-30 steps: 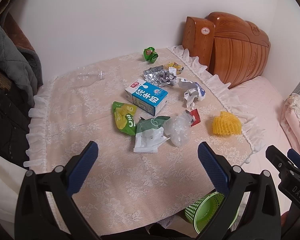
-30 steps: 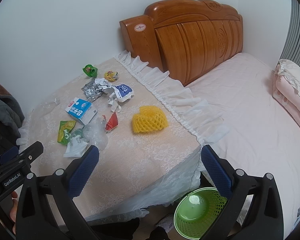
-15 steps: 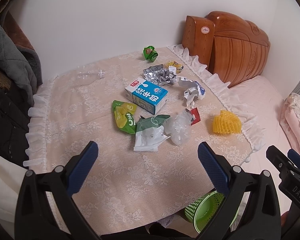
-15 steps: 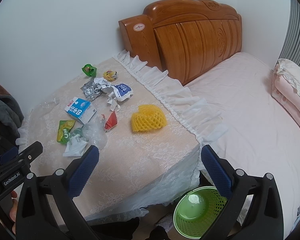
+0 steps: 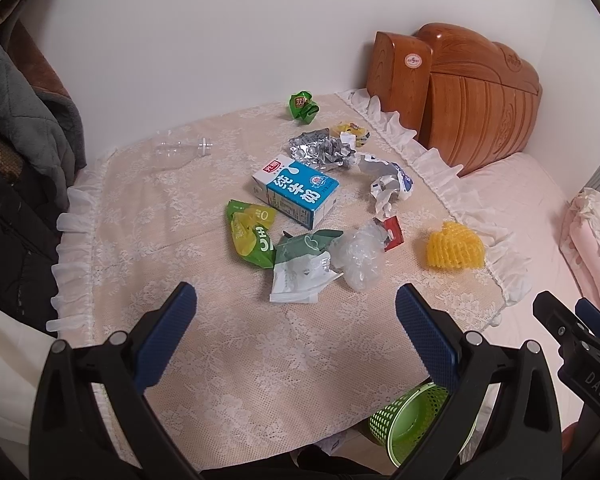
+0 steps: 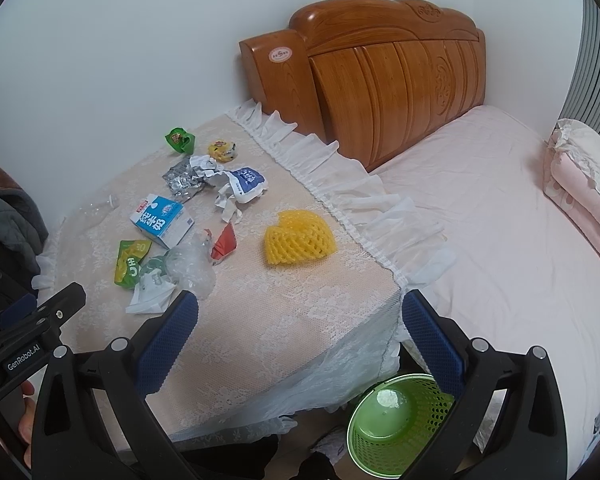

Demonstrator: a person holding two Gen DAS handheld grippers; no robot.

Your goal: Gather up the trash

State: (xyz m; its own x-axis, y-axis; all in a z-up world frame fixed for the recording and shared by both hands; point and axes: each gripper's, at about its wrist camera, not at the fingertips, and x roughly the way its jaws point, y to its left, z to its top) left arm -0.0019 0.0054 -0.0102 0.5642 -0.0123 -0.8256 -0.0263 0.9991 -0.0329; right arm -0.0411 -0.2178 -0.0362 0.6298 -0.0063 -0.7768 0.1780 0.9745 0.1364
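Trash lies scattered on a lace-covered table [image 5: 228,360]: a blue milk carton [image 5: 298,192], a green-yellow wrapper [image 5: 250,238], a green-white pouch [image 5: 300,268], clear crumpled plastic [image 5: 360,256], a yellow foam net [image 5: 454,246] [image 6: 300,238], foil [image 5: 320,150] and a clear bottle [image 5: 180,152]. A green mesh basket [image 6: 396,424] [image 5: 412,416] stands on the floor by the table's near corner. My left gripper [image 5: 296,320] hovers open just short of the pouch. My right gripper [image 6: 300,328] is open above the table's near corner, empty.
A wooden headboard [image 6: 380,80] and a bed with a pink sheet [image 6: 500,220] lie to the right, with a folded pink blanket [image 6: 584,184] on it. Dark coats [image 5: 16,120] hang at the left. A white wall backs the table.
Both views have shifted only slightly; the trash sits a little lower in each frame. Both grippers stay open and nothing has been picked up.
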